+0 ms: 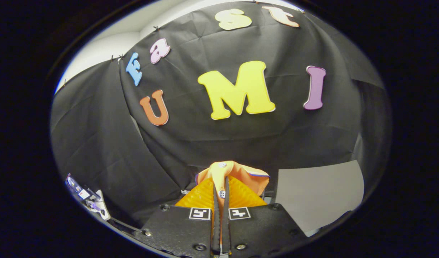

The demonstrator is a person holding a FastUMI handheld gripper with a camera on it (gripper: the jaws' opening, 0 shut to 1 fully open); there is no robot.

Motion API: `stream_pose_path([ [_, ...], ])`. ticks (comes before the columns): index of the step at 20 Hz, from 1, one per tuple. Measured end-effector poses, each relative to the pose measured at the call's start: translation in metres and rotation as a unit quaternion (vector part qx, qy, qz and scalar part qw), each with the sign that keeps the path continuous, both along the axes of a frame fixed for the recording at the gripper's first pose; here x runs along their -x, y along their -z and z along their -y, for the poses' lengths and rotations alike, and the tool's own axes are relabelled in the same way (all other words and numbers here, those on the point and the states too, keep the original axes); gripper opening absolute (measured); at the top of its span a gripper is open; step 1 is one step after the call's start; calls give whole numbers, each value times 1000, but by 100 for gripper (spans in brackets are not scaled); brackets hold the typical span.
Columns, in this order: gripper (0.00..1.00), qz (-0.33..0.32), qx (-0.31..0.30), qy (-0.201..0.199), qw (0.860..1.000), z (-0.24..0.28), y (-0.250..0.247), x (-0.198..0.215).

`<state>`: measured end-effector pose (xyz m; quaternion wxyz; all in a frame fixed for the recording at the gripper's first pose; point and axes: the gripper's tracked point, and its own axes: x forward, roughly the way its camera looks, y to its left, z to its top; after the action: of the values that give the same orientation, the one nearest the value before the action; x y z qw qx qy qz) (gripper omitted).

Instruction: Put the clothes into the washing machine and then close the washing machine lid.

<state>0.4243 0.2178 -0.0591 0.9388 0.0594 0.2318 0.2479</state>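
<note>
My gripper (221, 184) is shut on an orange garment (237, 173), a small shirt with buttons and a collar edged in a darker trim. Both fingers (205, 195) press a fold of the cloth between them, and the collar part bunches up just above their tips. The garment is lifted in the air in front of the black cloth wall. A white edge of an appliance (92, 202) with a purple mark peeks in low to the left of the fingers; I cannot tell what part of it this is.
A flat grey surface (318, 195) lies to the right of the fingers. The black cloth wall (212, 143) stands close ahead and wraps round to the left. A pale wall (108, 46) rises above the cloth.
</note>
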Motion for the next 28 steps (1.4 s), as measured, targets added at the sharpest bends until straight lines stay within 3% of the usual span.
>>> stream_pose_path([
  [13,5,-57,19,-45,997,-94,75,-30],
  [28,5,-193,69,-3,979,-130,237,-94],
])
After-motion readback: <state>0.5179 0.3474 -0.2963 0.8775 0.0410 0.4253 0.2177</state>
